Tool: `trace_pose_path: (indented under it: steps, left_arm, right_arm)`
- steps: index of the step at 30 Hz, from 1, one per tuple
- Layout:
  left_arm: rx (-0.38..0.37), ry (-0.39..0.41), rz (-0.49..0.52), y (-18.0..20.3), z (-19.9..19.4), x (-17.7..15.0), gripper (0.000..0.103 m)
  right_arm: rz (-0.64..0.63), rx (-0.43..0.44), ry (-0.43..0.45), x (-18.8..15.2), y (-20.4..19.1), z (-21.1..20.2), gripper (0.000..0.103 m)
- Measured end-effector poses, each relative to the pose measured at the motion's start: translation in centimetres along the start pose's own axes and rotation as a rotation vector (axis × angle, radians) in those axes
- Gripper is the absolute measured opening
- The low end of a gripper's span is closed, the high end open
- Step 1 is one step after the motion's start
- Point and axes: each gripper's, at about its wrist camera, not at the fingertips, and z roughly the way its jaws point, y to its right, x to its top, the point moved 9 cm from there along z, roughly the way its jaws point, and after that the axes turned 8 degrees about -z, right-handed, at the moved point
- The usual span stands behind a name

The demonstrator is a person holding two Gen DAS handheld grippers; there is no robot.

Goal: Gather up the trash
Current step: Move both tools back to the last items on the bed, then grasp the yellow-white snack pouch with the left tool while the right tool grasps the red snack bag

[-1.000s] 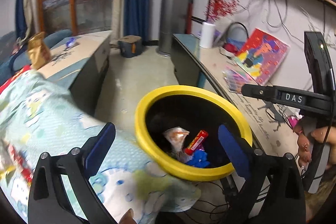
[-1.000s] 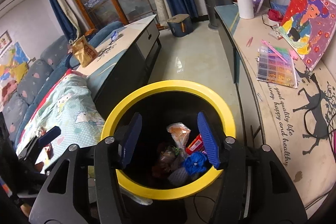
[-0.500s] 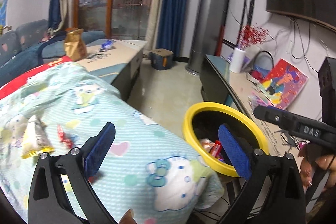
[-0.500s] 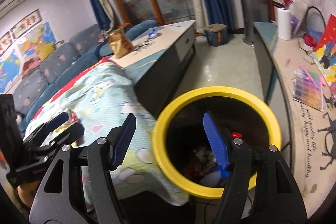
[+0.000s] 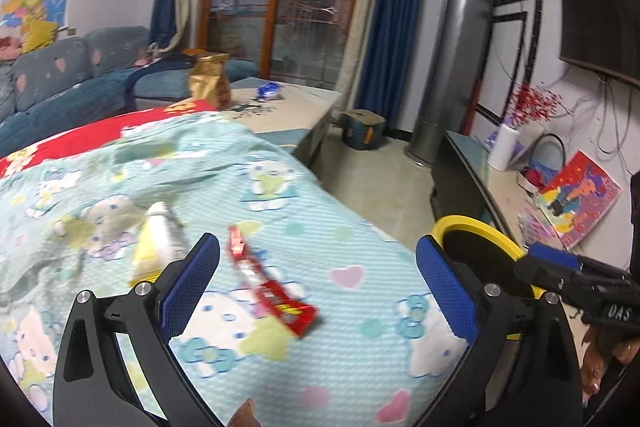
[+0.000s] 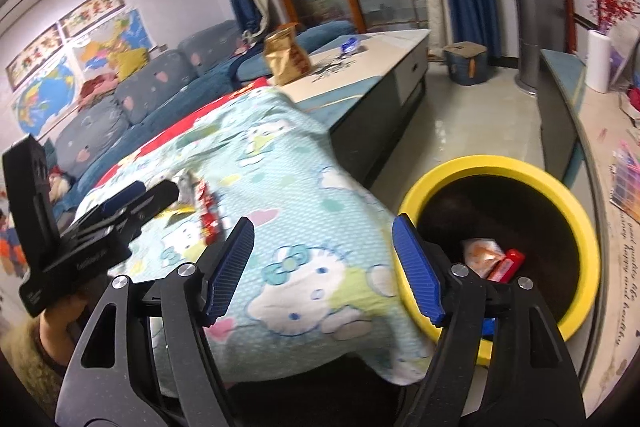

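Note:
A red snack wrapper [image 5: 272,287] lies on the cartoon-print blanket [image 5: 352,339], just beyond and between the fingers of my left gripper [image 5: 316,267], which is open and empty. A yellow-and-white wrapper [image 5: 158,243] lies left of it. The black bin with a yellow rim [image 6: 496,163] stands at the blanket's right end and holds an orange-white packet [image 6: 482,257] and a red wrapper [image 6: 510,263]. My right gripper [image 6: 324,227] hovers over the blanket's edge beside the bin, its jaws opening with nothing between them. In the right wrist view, the left gripper [image 6: 132,195] is over the red wrapper [image 6: 208,211].
A low table carries a brown paper bag [image 6: 286,57] behind the blanket. A blue sofa [image 5: 60,87] runs along the left. On the right, a long console [image 6: 560,99] holds a paper roll [image 6: 598,61] and a painting [image 5: 580,199]. A box [image 5: 362,129] sits on the floor.
Both views have swung left, from above the bin to over the blanket, bringing the wrappers into sight. The right gripper's jaws stand wider apart than before.

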Motion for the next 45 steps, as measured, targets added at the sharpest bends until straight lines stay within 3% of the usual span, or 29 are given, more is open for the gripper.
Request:
trace_pose_path:
  steps: [11,19,27,29,32,39,41,45]
  left_arm:
    - [0.103,0.030,-0.063,-6.2,-1.5,1.0,0.096]
    - [0.187,0.000,-0.150,-11.6,-1.4,0.7,0.096]
    - [0.170,-0.060,-0.255,-14.9,0.1,-0.4,0.094]
    - [0.142,-0.084,-0.286,-15.1,0.9,-0.7,0.082]
    - [0.096,-0.119,-0.342,-15.4,2.3,-1.1,0.074]
    - [0.042,-0.171,-0.431,-15.6,4.8,-2.1,0.052]
    - [0.028,-0.176,-0.444,-15.5,5.2,-2.3,0.039]
    - [0.012,-0.164,-0.428,-14.6,5.5,-2.1,0.023]
  right_arm:
    - [-0.085,0.112,-0.059,-0.8,-7.2,3.7,0.064]
    - [-0.176,0.147,-0.116,-0.9,-11.3,7.1,0.064]
    - [-0.180,0.168,-0.203,-1.3,-12.4,12.1,0.052]
    - [-0.175,0.168,-0.225,-1.6,-12.3,13.1,0.039]
    - [-0.162,0.177,-0.269,-2.6,-12.4,14.2,0.021]
    - [-0.176,0.188,-0.253,-3.6,-12.5,12.8,0.014]
    - [-0.176,0.191,-0.250,-3.9,-12.5,12.4,0.014]
    - [-0.179,0.193,-0.242,-4.3,-12.7,11.3,0.014]
